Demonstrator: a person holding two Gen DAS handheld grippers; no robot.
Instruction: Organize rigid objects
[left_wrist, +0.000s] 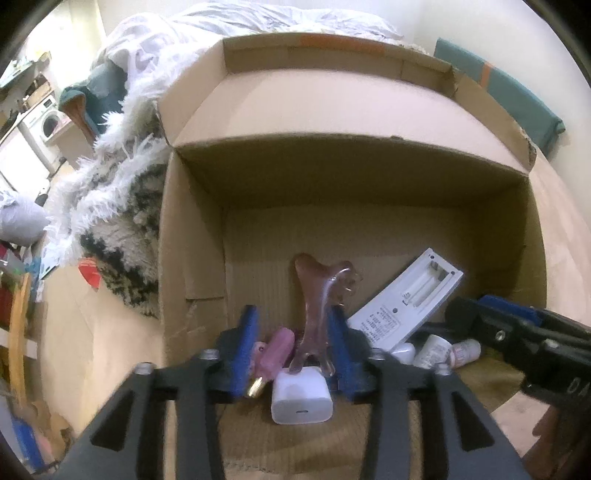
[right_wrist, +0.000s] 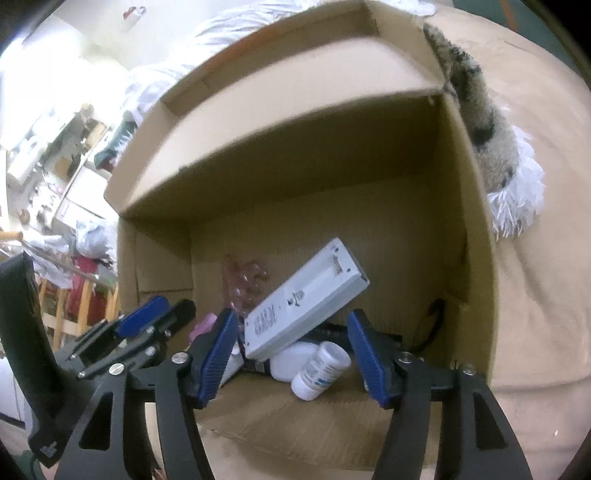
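Open cardboard box (left_wrist: 192, 258) on a tan surface, holding the rigid items already gathered at its near end. Left gripper (left_wrist: 293, 343) points steeply down into the box, jaws part-way open with nothing pressed between the pads; a pink translucent scraper (left_wrist: 314, 314) stands between them, its foot on a white charger (left_wrist: 301, 397) and its side close against the right-hand pad — whether it touches cannot be told. A pink tube (left_wrist: 275, 350) lies just beside the left-hand pad. Right gripper (right_wrist: 291, 354) also aims down into the box, jaws fairly wide and holding nothing; the white remote (right_wrist: 306, 299), battery bay upward and uncovered, leans tilted between and beyond its pads, propped on a white bottle (right_wrist: 320, 371) and other small white pieces beneath. No pad is seen pressing on the remote. Handling, as judged: the scraper looks stiff, smooth and glassy — likely slippery and liable to chip, best taken across its narrow waist. The remote should be light and stiff; its long flat sides offer the surest hold, near mid-length, clear of the open bay. The bottle is round and would roll if nudged. The charger is blocky and compact, with a smooth shell that may slip under a light pinch.
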